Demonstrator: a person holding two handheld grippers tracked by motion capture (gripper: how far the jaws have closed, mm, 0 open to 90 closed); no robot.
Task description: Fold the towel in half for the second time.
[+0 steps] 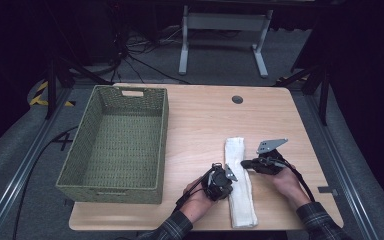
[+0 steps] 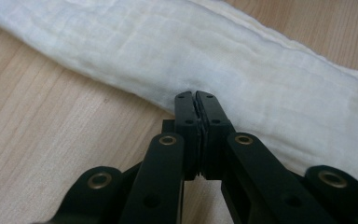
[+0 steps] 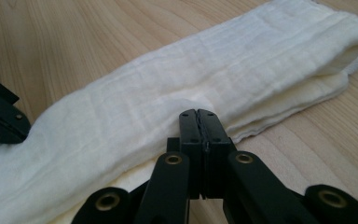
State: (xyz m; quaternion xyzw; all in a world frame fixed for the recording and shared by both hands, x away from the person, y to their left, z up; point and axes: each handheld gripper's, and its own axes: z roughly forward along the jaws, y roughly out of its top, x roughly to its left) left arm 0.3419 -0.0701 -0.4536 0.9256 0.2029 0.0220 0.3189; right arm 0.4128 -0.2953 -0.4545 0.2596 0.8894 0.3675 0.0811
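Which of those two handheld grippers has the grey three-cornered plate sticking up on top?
The right gripper, at the folded white cloth's right edge. The left gripper, on the cloth's other side, shows no such raised plate.

Cloth (image 1: 240,182) cream-white; basket (image 1: 120,145) olive-green woven; table (image 1: 200,115) pale wood grain; sleeves (image 1: 320,220) dark plaid.

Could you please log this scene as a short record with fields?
surface: wooden table
cloth: folded white towel, lying lengthwise near the front edge
container: empty green woven basket, left of the towel
left gripper: shut, tips at the towel's edge
right gripper: shut, tips against the towel's opposite edge
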